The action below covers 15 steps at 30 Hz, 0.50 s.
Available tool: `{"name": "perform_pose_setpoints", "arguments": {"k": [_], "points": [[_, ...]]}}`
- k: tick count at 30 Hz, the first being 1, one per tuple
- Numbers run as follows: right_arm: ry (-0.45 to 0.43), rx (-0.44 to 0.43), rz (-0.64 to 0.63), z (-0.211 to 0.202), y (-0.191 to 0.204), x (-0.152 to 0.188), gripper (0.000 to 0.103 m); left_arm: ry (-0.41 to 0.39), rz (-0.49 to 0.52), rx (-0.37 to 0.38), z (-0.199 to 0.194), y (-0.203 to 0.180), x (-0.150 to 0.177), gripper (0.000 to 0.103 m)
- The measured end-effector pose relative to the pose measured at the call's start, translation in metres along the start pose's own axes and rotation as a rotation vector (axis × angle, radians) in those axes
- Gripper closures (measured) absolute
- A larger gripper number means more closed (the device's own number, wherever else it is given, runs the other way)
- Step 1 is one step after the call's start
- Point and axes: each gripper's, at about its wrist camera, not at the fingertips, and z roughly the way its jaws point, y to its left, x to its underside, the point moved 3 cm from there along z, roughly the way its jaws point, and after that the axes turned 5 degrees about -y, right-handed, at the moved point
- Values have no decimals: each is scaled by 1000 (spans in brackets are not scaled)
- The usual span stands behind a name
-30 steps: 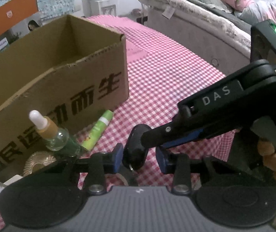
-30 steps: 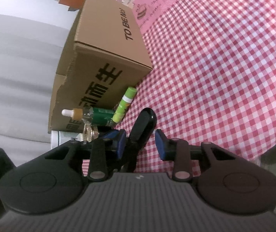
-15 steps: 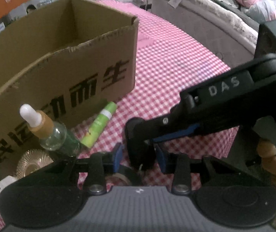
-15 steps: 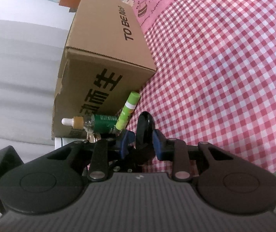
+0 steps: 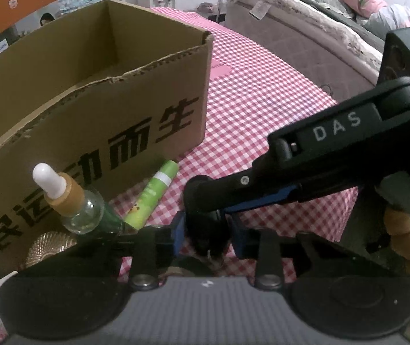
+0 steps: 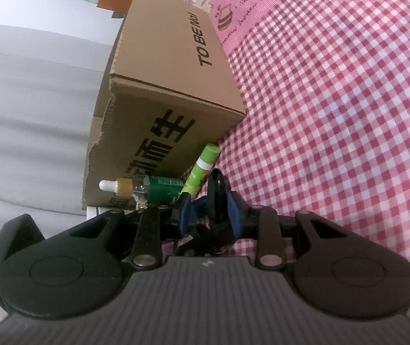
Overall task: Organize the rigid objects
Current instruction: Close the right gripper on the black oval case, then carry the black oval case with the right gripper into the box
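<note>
Left wrist view: left gripper [image 5: 205,227] jaws narrow, flanking black key fob [image 5: 205,230] which right gripper's fingers [image 5: 233,189] pinch from right. Cardboard box [image 5: 95,109] ahead-left, open-topped.

Right wrist view: right gripper [image 6: 208,208] jaws clamped on key fob [image 6: 215,198], long axis upright, pointing forward. A second ago right jaws stood wider; now squeezed.

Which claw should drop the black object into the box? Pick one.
Right. The right claw is clamped on the black object, and the open cardboard box stands just ahead.
</note>
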Motion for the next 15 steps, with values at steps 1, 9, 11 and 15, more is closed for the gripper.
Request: {"name": "perform_pose_setpoints", "arguments": {"k": [1, 9, 11, 15], "points": [[1, 6, -1, 1, -1, 0, 75, -1, -5, 1, 0, 1, 0, 72], [-3, 24, -25, 5, 1, 2, 77, -19, -13, 20, -5, -1, -1, 74], [-9, 27, -36, 3, 4, 2, 78, -29, -6, 26, -9, -5, -2, 78], [-34, 27, -65, -9, 13, 5, 78, -45, 3, 32, -18, -9, -5, 79]]}}
